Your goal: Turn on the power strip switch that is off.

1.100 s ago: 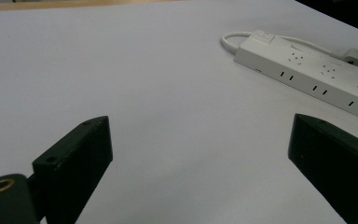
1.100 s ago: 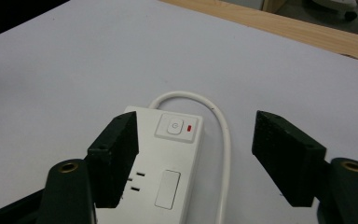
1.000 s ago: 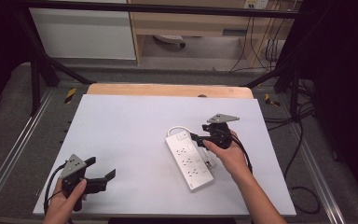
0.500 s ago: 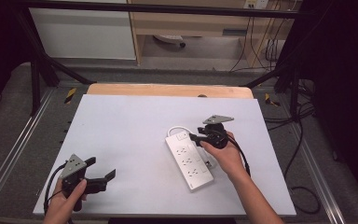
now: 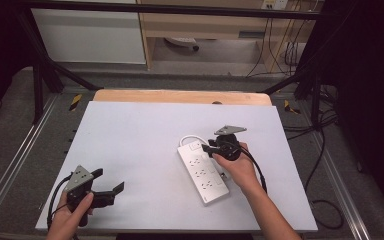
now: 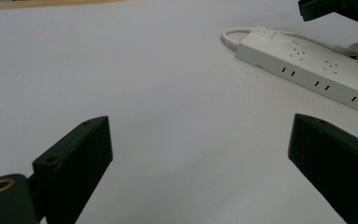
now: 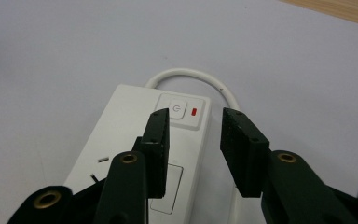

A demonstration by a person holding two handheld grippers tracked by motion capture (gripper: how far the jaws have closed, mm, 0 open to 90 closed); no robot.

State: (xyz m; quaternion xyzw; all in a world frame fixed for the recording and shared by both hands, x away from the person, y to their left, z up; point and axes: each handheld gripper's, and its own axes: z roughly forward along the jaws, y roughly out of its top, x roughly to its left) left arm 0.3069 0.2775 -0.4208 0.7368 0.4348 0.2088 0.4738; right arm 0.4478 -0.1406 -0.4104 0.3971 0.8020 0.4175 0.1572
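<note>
Fingers (image 7: 159, 140) over power strip (image 7: 130, 140) switch (image 7: 177, 111)

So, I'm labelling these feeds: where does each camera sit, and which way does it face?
High view: above the person's side, looking forward and down on the white table; forearms, left gripper, right gripper.
Left gripper view: low along wide-apart black jaws, across the table.
Right gripper view: on the right gripper, whose jaws have just been closing, pointing down at the switch end.
Shared: the white plastic power strip.

White tabletop (image 5: 140, 150), wooden board edge (image 5: 180, 96), white cabinet (image 5: 90, 35), floor cables (image 5: 280, 50)
</note>
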